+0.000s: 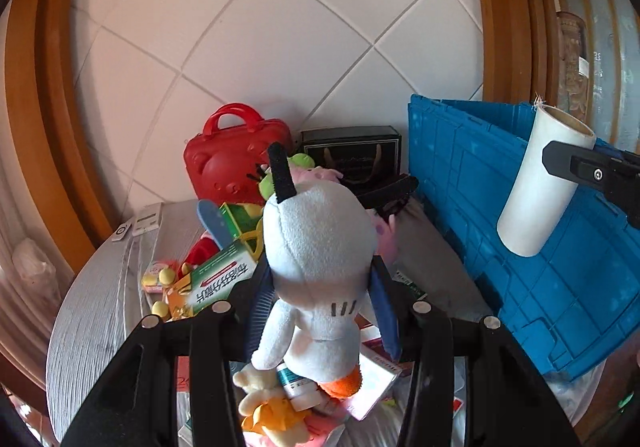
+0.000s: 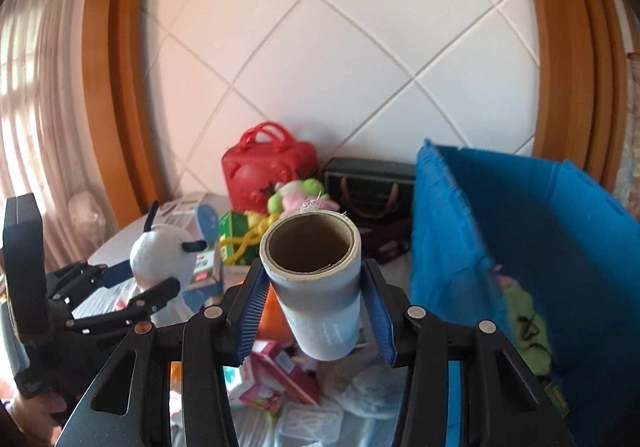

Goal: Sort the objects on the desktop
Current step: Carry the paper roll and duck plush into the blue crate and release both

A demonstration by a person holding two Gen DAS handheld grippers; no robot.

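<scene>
My left gripper [image 1: 320, 287] is shut on a white plush toy [image 1: 320, 231] with black ears and orange feet, held up above the cluttered table. From the right wrist view, that gripper [image 2: 148, 281] and the plush [image 2: 160, 251] hang at the left. My right gripper [image 2: 316, 311] is shut on a white paper roll with a cardboard core [image 2: 316, 287], its blue pads [image 2: 252, 311] pressing both sides. The roll [image 1: 544, 183] hangs in front of the blue crate [image 1: 520, 267], which stands at the right [image 2: 500, 207] with a green plush [image 2: 524, 323] inside.
A red toy case [image 1: 236, 163] and a black gift bag [image 1: 352, 155] stand against the tiled wall. Medicine boxes [image 1: 216, 279], small plush toys and packets litter the grey tablecloth [image 1: 92, 307]. A clear plastic box [image 2: 312, 423] lies near the front. Curtains hang at the left.
</scene>
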